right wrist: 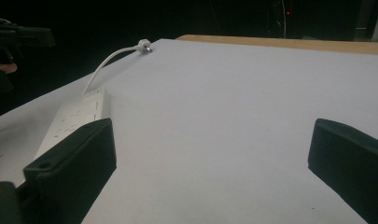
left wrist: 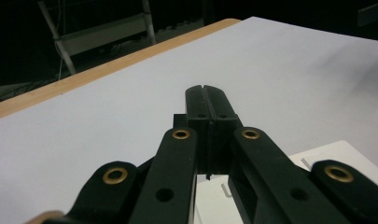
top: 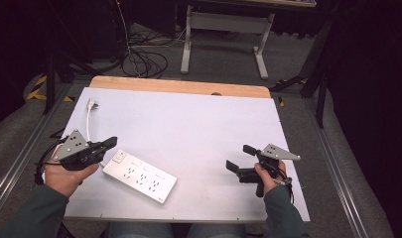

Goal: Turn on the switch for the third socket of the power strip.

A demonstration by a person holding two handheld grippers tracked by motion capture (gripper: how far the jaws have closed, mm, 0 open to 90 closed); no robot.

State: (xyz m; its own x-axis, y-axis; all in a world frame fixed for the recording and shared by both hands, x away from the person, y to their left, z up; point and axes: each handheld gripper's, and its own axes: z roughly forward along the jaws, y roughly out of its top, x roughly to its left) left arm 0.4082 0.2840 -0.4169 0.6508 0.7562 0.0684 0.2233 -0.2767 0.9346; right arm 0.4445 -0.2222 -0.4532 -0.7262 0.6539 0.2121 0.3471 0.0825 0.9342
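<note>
A white power strip lies flat on the white table sheet at the front left, its sockets facing up. Its white cord runs back to a plug near the far left corner. My left gripper hovers just left of the strip's switch end, jaws pressed together with nothing between them. A corner of the strip shows under the jaws. My right gripper is held at the front right, jaws wide apart and empty. The strip and plug lie far off its left jaw.
A wooden table edge runs along the back. Beyond it stand a white desk frame and tangled cables on the floor. Metal rails flank the table on both sides.
</note>
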